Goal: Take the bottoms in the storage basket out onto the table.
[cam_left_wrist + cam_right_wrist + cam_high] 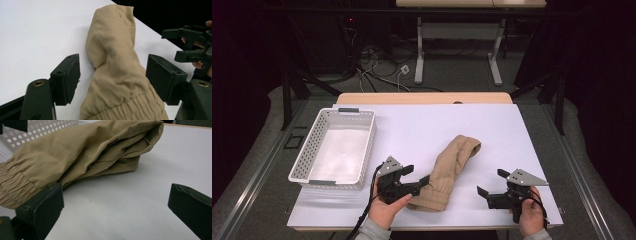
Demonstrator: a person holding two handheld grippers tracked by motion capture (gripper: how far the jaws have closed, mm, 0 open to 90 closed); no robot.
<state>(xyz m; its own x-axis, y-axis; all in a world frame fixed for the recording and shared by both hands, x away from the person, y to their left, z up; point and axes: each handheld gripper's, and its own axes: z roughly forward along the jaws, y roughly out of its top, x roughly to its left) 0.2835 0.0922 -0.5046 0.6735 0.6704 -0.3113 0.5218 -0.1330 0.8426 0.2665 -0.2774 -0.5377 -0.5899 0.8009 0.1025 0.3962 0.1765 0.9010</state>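
**Tan garment on white counter, two hand-held tongs, one basket**

Item 1: tan garment (451, 169), folded or rolled into a long bundle with an elastic gathered cuff at the near end; lies diagonally mid-counter (492, 130).

Item 2: left tongs (419, 183), jaws apart, straddling the cuff end without clamping it; likely positioned for a grasp.

Item 3: right tongs (490, 183), jaws apart, holding nothing, near the garment's right side, aimed toward it.

Item 4: white perforated basket (306, 155), empty, left of the garment; plausibly the intended receptacle.

Markings: no brand, label or legible writing visible.
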